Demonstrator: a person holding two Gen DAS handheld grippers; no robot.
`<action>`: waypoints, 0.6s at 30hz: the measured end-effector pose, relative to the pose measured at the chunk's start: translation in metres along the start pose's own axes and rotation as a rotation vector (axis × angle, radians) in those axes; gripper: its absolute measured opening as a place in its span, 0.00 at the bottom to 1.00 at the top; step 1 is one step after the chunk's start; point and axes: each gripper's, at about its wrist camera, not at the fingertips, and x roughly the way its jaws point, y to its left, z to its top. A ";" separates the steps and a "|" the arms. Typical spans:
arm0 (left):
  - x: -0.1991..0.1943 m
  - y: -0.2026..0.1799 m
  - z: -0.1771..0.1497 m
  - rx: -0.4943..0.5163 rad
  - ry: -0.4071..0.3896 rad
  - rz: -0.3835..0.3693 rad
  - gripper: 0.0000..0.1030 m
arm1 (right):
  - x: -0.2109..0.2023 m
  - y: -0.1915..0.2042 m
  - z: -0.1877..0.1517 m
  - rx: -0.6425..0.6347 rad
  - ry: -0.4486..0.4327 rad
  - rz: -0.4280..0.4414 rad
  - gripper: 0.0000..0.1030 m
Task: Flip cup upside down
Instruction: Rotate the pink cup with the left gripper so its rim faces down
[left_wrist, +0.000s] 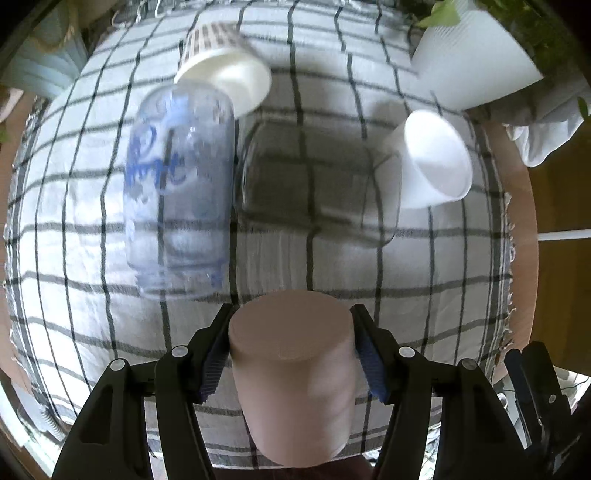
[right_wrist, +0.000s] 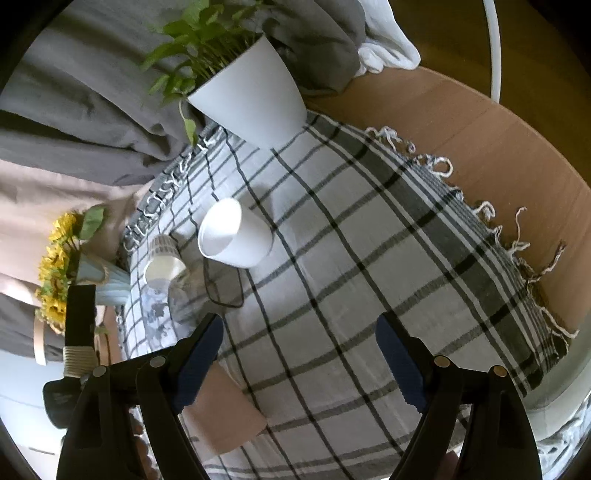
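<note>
I have the pink cup (left_wrist: 295, 373) clamped between the blue pads of my left gripper (left_wrist: 293, 354), closed end facing the camera, just above the checked cloth (left_wrist: 424, 280). Beyond it stand a clear jar with blue lettering (left_wrist: 177, 192) and a plain glass (left_wrist: 317, 184), with a white cup (left_wrist: 432, 158) and a patterned paper cup (left_wrist: 221, 62) further back. My right gripper (right_wrist: 299, 365) hangs over the cloth, jaws wide apart, gripping nothing, near a white plant pot (right_wrist: 251, 96)
</note>
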 end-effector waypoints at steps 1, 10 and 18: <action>-0.004 0.001 0.003 0.004 -0.011 -0.002 0.60 | -0.002 0.001 0.000 0.000 -0.007 0.000 0.82; -0.015 -0.013 -0.008 0.080 -0.154 -0.019 0.60 | -0.016 0.006 0.000 -0.028 -0.046 -0.003 0.82; -0.015 -0.033 -0.033 0.150 -0.278 -0.002 0.60 | -0.022 0.004 -0.007 -0.074 -0.057 -0.039 0.82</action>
